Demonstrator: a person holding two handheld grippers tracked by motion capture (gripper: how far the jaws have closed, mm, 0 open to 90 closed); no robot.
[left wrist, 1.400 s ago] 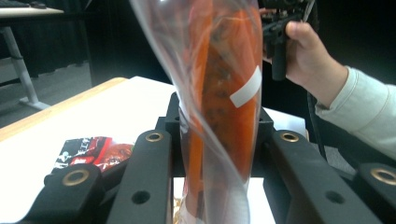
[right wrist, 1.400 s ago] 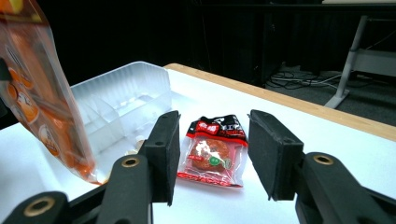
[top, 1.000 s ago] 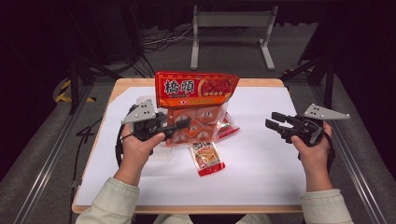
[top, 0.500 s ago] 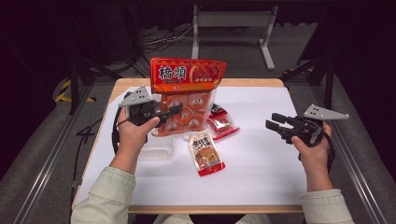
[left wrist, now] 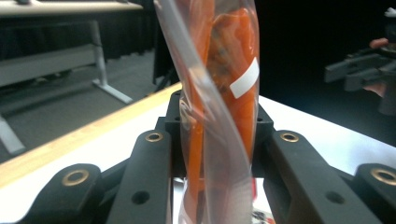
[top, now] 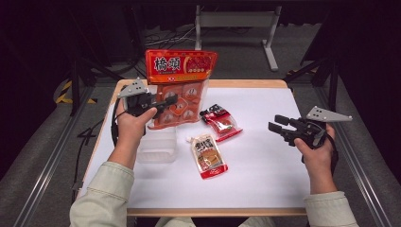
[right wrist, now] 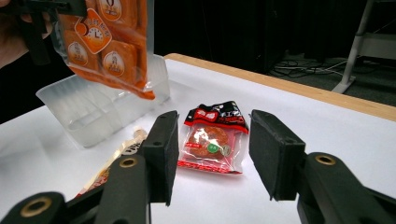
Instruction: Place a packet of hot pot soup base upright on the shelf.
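A large orange snack bag with a red header hangs upright above the table's back left, and my left gripper is shut on its lower part. In the left gripper view the bag stands squeezed between the two black jaws. My right gripper hovers at the table's right side; its jaws have just been opening, with nothing between them. Beyond its pads lies a red-and-black snack packet flat on the white top.
A clear plastic tray sits under the left wrist, below the bag. An orange sauce pouch and the red-and-black packet lie mid-table. The white tabletop has a wooden edge. A metal stand is on the floor behind.
My left gripper has carried the orange bag farther from the person and slightly left, off the small packets. The clear tray now shows beneath it. The right hand stays where it was.
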